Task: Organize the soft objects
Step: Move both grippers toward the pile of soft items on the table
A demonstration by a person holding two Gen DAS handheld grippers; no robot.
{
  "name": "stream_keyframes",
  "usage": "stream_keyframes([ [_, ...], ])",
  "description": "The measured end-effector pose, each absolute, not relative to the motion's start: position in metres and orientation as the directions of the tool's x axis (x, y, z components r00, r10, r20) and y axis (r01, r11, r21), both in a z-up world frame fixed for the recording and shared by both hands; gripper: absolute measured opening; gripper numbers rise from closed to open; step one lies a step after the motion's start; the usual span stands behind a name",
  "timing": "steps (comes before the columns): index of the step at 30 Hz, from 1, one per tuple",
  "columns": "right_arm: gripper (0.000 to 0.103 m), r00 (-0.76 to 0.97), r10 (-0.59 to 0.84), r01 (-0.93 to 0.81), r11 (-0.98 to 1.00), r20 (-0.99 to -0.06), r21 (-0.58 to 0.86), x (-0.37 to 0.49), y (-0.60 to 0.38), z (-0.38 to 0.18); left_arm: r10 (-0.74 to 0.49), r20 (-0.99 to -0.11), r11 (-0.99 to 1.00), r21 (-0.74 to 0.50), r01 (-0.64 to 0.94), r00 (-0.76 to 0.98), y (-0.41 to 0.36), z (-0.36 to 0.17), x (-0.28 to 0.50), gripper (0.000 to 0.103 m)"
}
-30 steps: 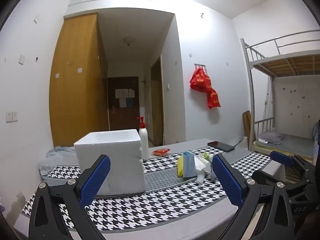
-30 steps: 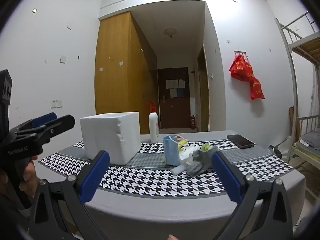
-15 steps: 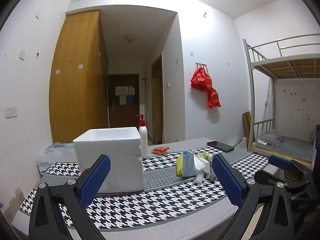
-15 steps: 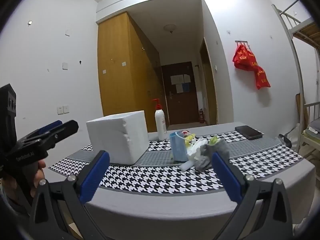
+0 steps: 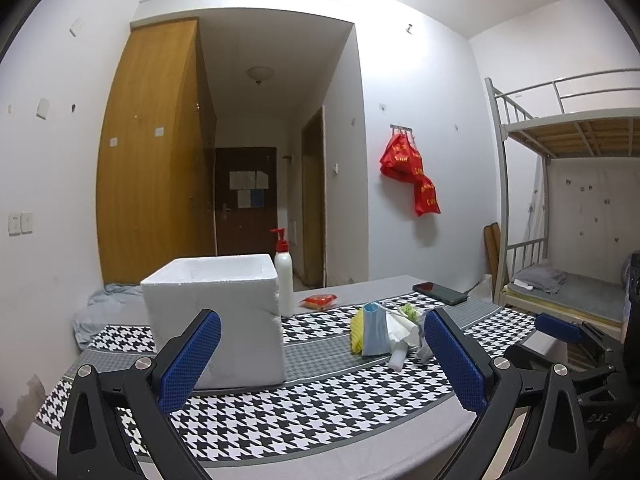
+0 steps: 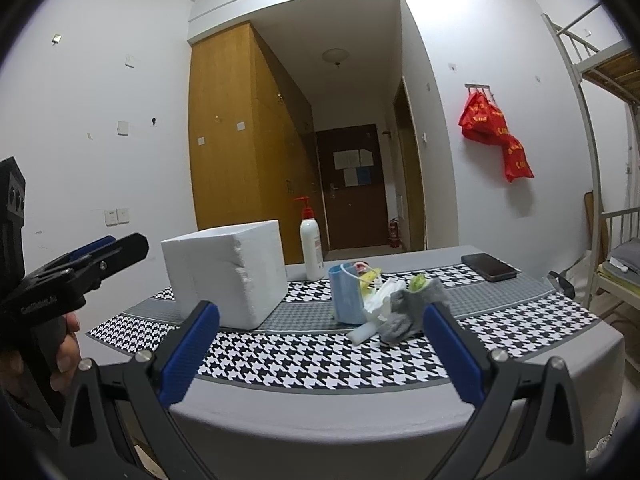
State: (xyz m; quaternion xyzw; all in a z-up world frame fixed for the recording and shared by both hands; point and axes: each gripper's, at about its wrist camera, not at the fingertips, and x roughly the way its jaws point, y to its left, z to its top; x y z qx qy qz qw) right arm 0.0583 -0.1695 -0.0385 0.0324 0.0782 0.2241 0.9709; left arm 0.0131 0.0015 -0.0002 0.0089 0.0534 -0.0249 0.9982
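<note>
Lying in a loose heap on the houndstooth tablecloth, the soft objects sit just to the right of our landmark, the white foam box: a blue face mask, a grey sock, white tissue and a yellow piece. Behind the box we see a pump bottle; further right of the heap, a phone. Short of the heap, our left gripper and right gripper both hang with fingers spread wide, holding nothing.

The foam box hid the pump bottle's lower left side; the door's papers were unreadable.
</note>
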Motion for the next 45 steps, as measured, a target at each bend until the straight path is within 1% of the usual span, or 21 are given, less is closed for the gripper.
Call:
stream_keyframes([
  [4,0.103,0.902,0.407,-0.399,0.913,-0.146,0.08,0.064,-0.169,-0.038,-0.048,-0.114,0.999,0.008,0.049,0.992,0.003,0.0,0.018,0.102],
  [11,0.103,0.908,0.39,-0.38,0.92,-0.153,0.092,0.077,-0.174,-0.033,-0.061,-0.131,0.998,0.001,0.062,0.99,-0.001,0.005,0.031,0.102],
  [22,0.103,0.909,0.386,-0.378,0.922,-0.159,0.078,0.093,-0.178,-0.026,-0.088,-0.193,0.996,-0.023,0.085,0.977,-0.002,0.008,0.058,0.102],
  [27,0.103,0.907,0.385,-0.374,0.923,-0.17,0.094,0.103,-0.182,-0.024,-0.097,-0.199,0.995,-0.002,0.099,0.975,-0.009,0.009,0.067,0.102],
  [33,0.103,0.911,0.368,-0.356,0.93,-0.184,0.096,0.116,-0.186,-0.026,-0.137,-0.253,0.988,0.03,0.149,0.958,-0.024,0.006,0.086,0.102],
  [37,0.103,0.915,0.352,-0.339,0.936,-0.196,0.097,0.124,-0.189,-0.026,-0.168,-0.289,0.984,0.013,0.179,0.943,-0.028,0.003,0.098,0.102],
  [40,0.103,0.918,0.34,-0.326,0.94,-0.206,0.099,0.13,-0.192,-0.028,-0.159,-0.296,0.985,0.022,0.173,0.942,-0.031,0.004,0.105,0.102],
  [45,0.103,0.926,0.311,-0.3,0.95,-0.213,0.086,0.135,-0.2,-0.027,-0.196,-0.329,0.979,-0.009,0.205,0.924,-0.032,0.004,0.122,0.102],
])
